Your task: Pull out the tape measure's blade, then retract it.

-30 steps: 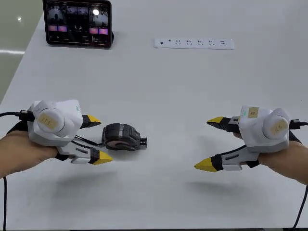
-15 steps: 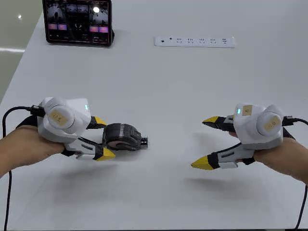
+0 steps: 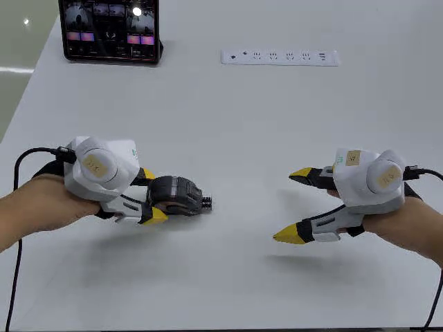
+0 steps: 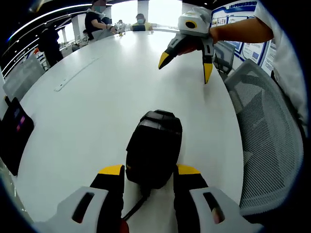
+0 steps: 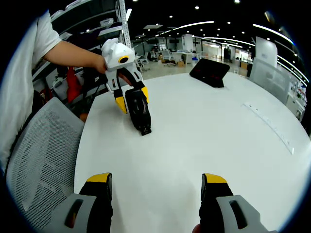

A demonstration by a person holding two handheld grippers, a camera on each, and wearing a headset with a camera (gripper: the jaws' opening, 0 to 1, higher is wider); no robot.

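Note:
A black tape measure (image 3: 176, 196) lies on the white table (image 3: 235, 124), its blade tab pointing right with the blade fully in. My left gripper (image 3: 152, 195) reaches in from the left with its yellow-tipped jaws closed against both sides of the case. In the left gripper view the tape measure (image 4: 154, 145) sits pinched between the left gripper (image 4: 149, 170). My right gripper (image 3: 291, 206) hovers open well to the right, holding nothing. The right gripper view shows the right gripper (image 5: 155, 178) wide apart over bare table, with the tape measure (image 5: 138, 110) and left gripper (image 5: 131, 99) ahead.
A tablet (image 3: 111, 31) stands at the far left of the table and a white power strip (image 3: 280, 57) lies at the far middle. A grey mesh chair (image 4: 262, 145) stands by the table's near edge.
My left gripper has moved right onto the tape measure and its jaws have narrowed around the case. The right gripper has drifted slightly left and stays open.

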